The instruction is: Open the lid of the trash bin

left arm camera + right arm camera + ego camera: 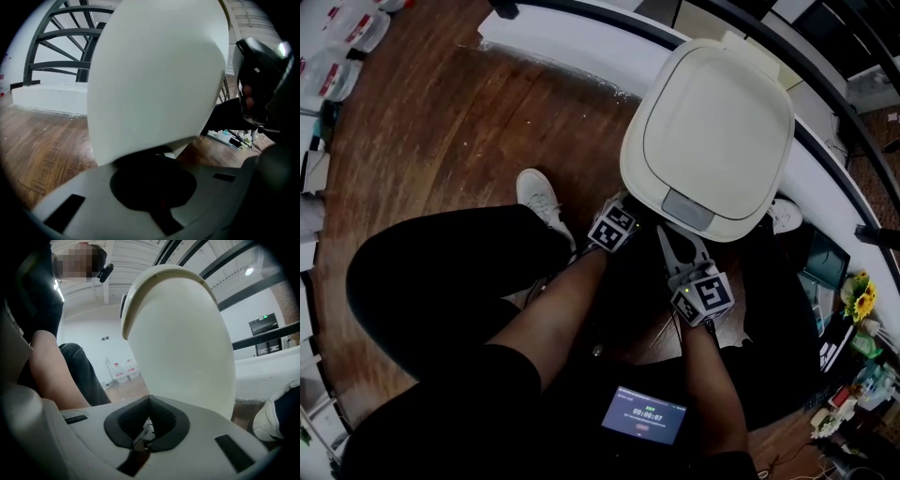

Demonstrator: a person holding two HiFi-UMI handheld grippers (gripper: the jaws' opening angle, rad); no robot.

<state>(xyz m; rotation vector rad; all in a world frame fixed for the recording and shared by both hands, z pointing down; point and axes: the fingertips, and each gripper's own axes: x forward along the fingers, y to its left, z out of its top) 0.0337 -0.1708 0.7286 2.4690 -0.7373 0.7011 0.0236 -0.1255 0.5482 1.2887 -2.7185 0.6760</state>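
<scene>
**Lid down, both grippers at the bin's near side**

Looking down from the head view, we see the cream lid [712, 122] lying flat and closed. It hides almost all of the trash bin [187, 352] beneath it. A grey tab [687, 209] sits in the lid's near edge. The bin stands on a wooden floor [441, 122] beside a curved white kerb [562, 47], just past the person's white shoe [539, 199]. Only this view shows how the two tools lie. The right gripper [678, 240] points at the grey tab from just beside it. The marker cube [614, 228] of the other gripper sits at the lid's near-left rim, with the tips out of sight under that rim.

The gripper views show what the head view cannot. In the left gripper [161, 154] view the bin's pale side wall fills the picture, very near the jaw tips. A black railing [61, 47] stands behind the bin. The jaws appear to lie together with nothing between them, though their dark hollow is hard to read.

The right gripper view looks up along the bin, and the lid's rim overhangs the top of the body. Here the jaws meet in a clear seam, their ribbed pads [161, 416] closed on nothing. The person's forearm [51, 371] crosses the left of that picture.

A small lit screen [643, 414] shows at the person's waist in the head view alone.
</scene>
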